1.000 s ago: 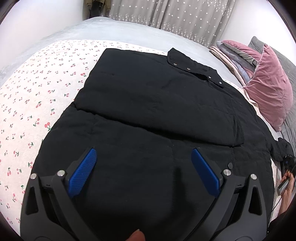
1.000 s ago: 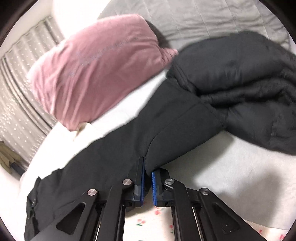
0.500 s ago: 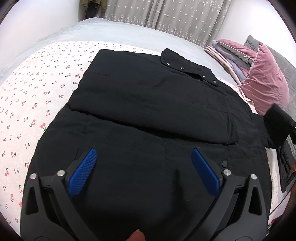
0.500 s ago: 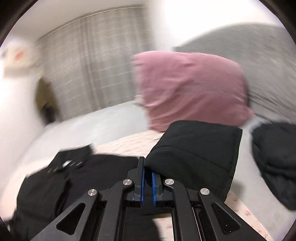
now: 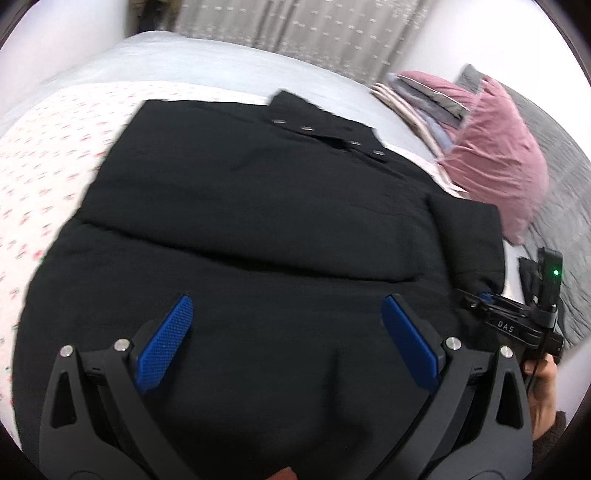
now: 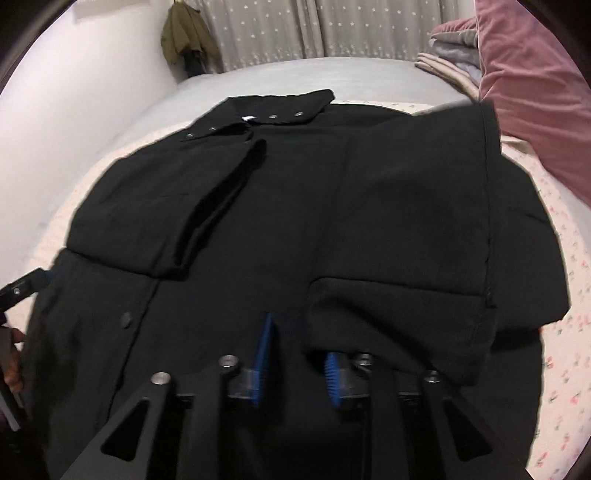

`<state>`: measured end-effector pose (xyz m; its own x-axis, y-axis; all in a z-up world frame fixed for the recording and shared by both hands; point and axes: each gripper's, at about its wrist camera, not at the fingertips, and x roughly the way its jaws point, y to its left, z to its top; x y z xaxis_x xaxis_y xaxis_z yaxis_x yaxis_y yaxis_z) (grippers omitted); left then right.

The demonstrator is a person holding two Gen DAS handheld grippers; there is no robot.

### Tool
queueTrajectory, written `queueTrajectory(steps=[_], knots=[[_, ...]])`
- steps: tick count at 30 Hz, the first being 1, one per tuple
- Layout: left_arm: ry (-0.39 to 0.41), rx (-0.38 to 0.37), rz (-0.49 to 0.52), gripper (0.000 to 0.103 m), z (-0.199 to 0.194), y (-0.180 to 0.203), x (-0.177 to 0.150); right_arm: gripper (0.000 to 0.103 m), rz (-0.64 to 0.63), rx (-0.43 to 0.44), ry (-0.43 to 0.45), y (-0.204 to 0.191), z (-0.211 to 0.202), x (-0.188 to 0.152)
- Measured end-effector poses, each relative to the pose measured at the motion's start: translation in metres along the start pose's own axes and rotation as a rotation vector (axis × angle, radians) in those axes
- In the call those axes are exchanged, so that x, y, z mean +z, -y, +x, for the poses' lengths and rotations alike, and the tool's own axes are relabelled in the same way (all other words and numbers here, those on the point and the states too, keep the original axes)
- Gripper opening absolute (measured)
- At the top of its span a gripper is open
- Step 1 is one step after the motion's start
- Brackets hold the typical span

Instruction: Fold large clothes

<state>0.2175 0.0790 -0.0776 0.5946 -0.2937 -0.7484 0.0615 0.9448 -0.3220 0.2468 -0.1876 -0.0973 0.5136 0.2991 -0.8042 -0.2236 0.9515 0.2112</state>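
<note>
A large black jacket lies spread on the bed, collar with snaps at the far end; it also shows in the right wrist view. One sleeve is folded across the chest. My left gripper is open above the jacket's lower part, holding nothing. My right gripper has its jaws parted, and the other sleeve's cuff lies draped over its right finger, laid across the jacket body. The right gripper also shows at the right edge of the left wrist view.
The bed has a white cherry-print sheet and a grey blanket at the far side. A pink pillow and folded linens sit on the right. An olive garment hangs by the curtain.
My right gripper carried the sleeve over from the pillow side and laid it across the jacket, then parted its jaws. My left gripper stayed open above the hem.
</note>
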Motion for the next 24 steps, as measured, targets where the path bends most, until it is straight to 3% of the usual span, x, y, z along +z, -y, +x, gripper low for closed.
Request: queueTrajectory(steps=[1, 3, 5, 9, 13, 16, 19, 22, 23, 24], knots=[[-0.001, -0.015, 0.026, 0.102, 0.001, 0.012, 0.002, 0.041, 0.020, 0.035, -0.005, 0.004, -0.007, 0.000], [-0.001, -0.028, 0.081, 0.102, 0.006, 0.035, 0.006, 0.062, 0.072, 0.111, 0.004, 0.014, -0.020, -0.001], [-0.005, -0.053, 0.160, 0.102, 0.014, 0.069, 0.010, 0.067, 0.122, 0.182, 0.031, 0.026, -0.038, -0.005], [-0.009, -0.097, 0.328, 0.102, 0.032, 0.136, 0.008, 0.067, 0.191, 0.235, 0.064, 0.056, -0.069, -0.013], [-0.013, -0.136, 0.545, 0.102, 0.060, 0.210, -0.011, 0.067, 0.338, 0.176, 0.148, 0.103, -0.099, -0.026], [-0.012, -0.101, 0.685, 0.102, 0.083, 0.248, -0.026, 0.067, 0.541, 0.136, 0.163, 0.143, -0.103, -0.035], [-0.025, -0.064, 0.775, 0.098, 0.109, 0.274, -0.036, 0.067, 0.642, 0.178, 0.148, 0.168, -0.096, -0.044], [-0.025, -0.030, 0.785, 0.064, 0.124, 0.283, -0.032, 0.067, 0.680, 0.132, 0.142, 0.183, -0.100, -0.048], [-0.012, -0.032, 0.763, 0.044, 0.122, 0.280, -0.026, 0.067, 0.681, 0.122, 0.141, 0.182, -0.099, -0.047], [-0.005, -0.063, 0.719, 0.037, 0.116, 0.275, -0.017, 0.067, 0.682, 0.115, 0.140, 0.181, -0.099, -0.047]])
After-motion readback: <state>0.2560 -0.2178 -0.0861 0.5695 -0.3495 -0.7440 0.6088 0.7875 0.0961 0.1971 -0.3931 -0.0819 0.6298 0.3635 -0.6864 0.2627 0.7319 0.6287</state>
